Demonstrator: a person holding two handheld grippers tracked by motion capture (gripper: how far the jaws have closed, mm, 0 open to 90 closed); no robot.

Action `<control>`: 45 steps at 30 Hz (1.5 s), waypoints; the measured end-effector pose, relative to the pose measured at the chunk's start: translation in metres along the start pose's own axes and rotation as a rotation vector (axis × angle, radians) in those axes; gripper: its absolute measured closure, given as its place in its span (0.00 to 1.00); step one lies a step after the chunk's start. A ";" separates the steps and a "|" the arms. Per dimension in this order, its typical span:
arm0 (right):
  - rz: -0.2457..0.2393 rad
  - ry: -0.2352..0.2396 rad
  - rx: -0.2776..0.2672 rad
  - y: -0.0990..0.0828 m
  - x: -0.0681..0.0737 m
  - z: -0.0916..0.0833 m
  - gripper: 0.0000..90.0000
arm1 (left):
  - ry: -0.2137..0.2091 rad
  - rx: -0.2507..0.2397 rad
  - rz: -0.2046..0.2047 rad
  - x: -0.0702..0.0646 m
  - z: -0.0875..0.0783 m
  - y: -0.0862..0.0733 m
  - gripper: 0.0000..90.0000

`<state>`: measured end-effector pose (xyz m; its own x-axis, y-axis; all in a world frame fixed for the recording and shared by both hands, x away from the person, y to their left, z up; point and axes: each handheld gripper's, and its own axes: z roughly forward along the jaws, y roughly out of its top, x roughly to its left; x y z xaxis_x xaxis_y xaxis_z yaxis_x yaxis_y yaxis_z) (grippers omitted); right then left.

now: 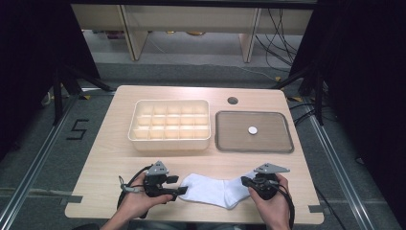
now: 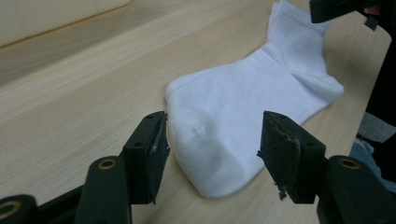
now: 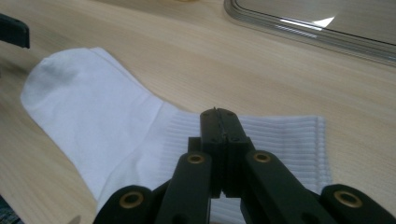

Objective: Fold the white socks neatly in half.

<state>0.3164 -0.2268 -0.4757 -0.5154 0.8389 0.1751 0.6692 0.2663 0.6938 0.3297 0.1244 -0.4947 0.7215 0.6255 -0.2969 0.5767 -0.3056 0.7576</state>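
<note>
Near edge of the pale wooden counter [image 1: 110, 158]: we see a white ribbed cotton sock [image 1: 215, 190] lying flat between both tools. Our left gripper [image 2: 212, 149] has fingers spread, straddling the sock's toe without pressing it. Our right gripper [image 3: 219, 140] has fingers pressed together over the ribbed cuff; whether cloth is caught, we cannot tell. Farther off, the high view adds a cream plastic compartment box [image 1: 170, 143] and a grey rectangular tray [image 1: 253, 146] bearing a small white disc [image 1: 252, 130].

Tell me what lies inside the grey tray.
The grey tray holds a single small white disc near its middle; the floor around it is bare. Whatever may lie beneath the disc is covered. The compartment box sits to its left.
</note>
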 end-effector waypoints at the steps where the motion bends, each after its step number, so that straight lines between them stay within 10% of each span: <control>1: 0.001 0.003 0.010 0.001 0.001 -0.001 1.00 | 0.000 0.000 0.000 0.000 0.000 0.000 0.46; 12: 0.012 0.012 0.114 0.004 0.012 -0.003 1.00 | 0.072 0.067 -0.016 0.004 0.004 0.013 0.47; 21: 0.059 0.021 0.187 0.011 0.021 0.006 1.00 | 0.014 0.121 -0.042 0.007 0.017 0.013 0.49; 38: 0.030 0.039 0.184 0.017 0.033 0.004 1.00 | 0.052 0.184 0.140 0.007 0.036 0.014 0.56; 45: 0.026 0.054 0.188 0.020 0.041 0.003 1.00 | 0.060 0.184 0.190 -0.001 0.038 0.010 0.82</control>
<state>0.3102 -0.1855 -0.4563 -0.5212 0.8213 0.2319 0.7684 0.3333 0.5464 0.3496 0.0930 -0.5087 0.8022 0.5848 -0.1204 0.4974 -0.5429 0.6766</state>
